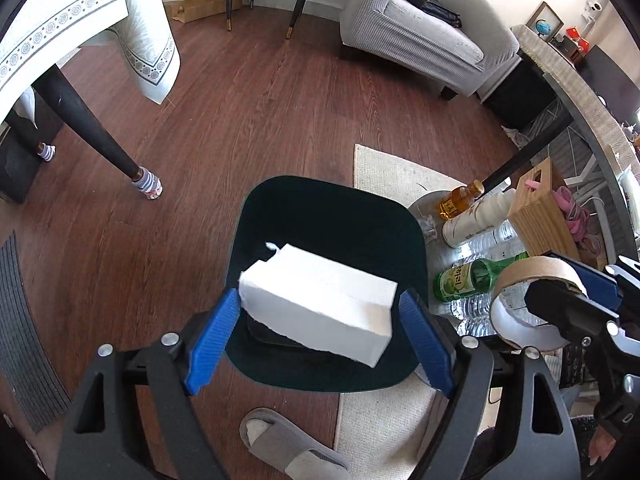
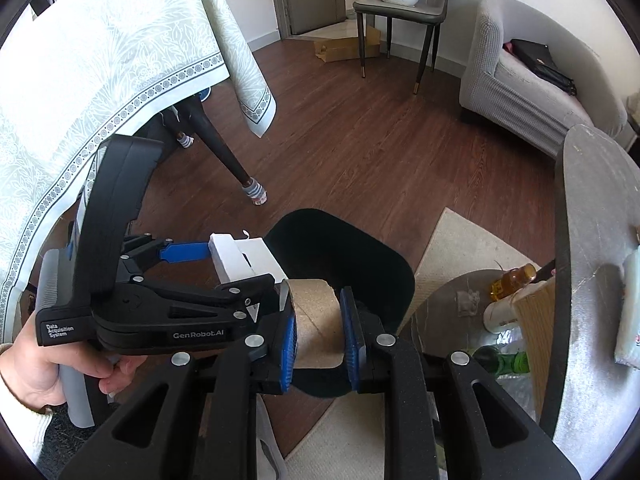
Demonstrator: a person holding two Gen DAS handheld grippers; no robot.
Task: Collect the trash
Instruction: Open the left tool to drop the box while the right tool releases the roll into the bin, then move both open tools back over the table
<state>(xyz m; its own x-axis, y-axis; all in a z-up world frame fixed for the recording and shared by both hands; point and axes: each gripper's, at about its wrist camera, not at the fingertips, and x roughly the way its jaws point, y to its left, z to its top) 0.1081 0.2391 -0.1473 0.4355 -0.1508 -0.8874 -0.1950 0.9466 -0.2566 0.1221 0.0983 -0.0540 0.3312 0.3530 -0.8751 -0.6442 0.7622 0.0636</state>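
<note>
My left gripper (image 1: pixel 316 332) holds a white torn cardboard box (image 1: pixel 320 300) between its blue fingers, right above a dark green bin (image 1: pixel 332 216) on the floor. The box also shows in the right wrist view (image 2: pixel 244 260). My right gripper (image 2: pixel 320 328) is shut on a brown cardboard tape roll (image 2: pixel 316 320), held over the near edge of the same bin (image 2: pixel 352 256). In the left wrist view the roll (image 1: pixel 532 280) sits at the right, clamped by the right gripper.
A low round table (image 1: pixel 432 208) to the right of the bin carries bottles (image 1: pixel 464 280) and a wooden box (image 1: pixel 540 208). A beige rug (image 1: pixel 384 172), a grey slipper (image 1: pixel 280 444), a clothed table with sock-covered legs (image 1: pixel 148 188) and a grey sofa (image 1: pixel 424 36) surround it.
</note>
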